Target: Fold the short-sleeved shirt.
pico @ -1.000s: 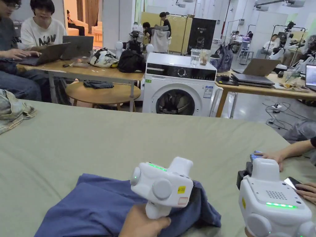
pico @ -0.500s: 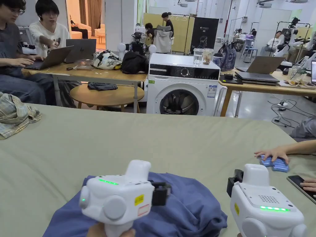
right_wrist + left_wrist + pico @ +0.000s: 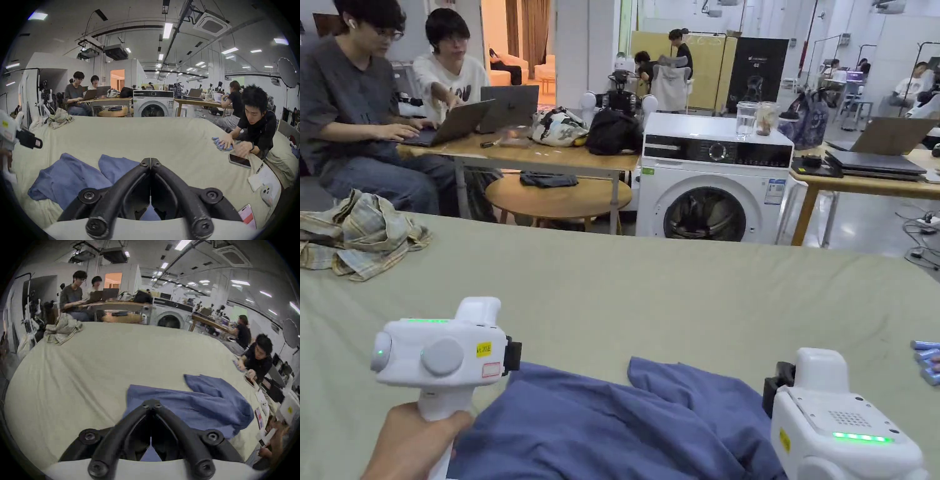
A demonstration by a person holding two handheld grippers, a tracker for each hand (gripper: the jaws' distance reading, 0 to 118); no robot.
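Observation:
A blue short-sleeved shirt (image 3: 625,425) lies crumpled on the pale green table (image 3: 675,294) near its front edge, with one flap sticking up toward the far side. My left gripper (image 3: 514,356) hovers just past the shirt's left edge, jaws shut with nothing between them. In the left gripper view its tips (image 3: 151,406) meet over the shirt (image 3: 186,407). My right gripper (image 3: 775,387) is over the shirt's right edge, also shut; its tips (image 3: 150,162) meet with no cloth visibly pinched. The right gripper view also shows the shirt (image 3: 68,177) and the left gripper (image 3: 38,143).
A plaid garment (image 3: 359,234) is heaped at the table's far left. At the right edge a person's hand rests on small blue items (image 3: 222,144) beside a phone (image 3: 240,160). A washing machine (image 3: 712,181) and desks with people stand beyond the far edge.
My left gripper has swung left, from over the shirt's bunched top to beside its left edge. The shirt now lies flatter and more spread. The right gripper has stayed at the shirt's right side.

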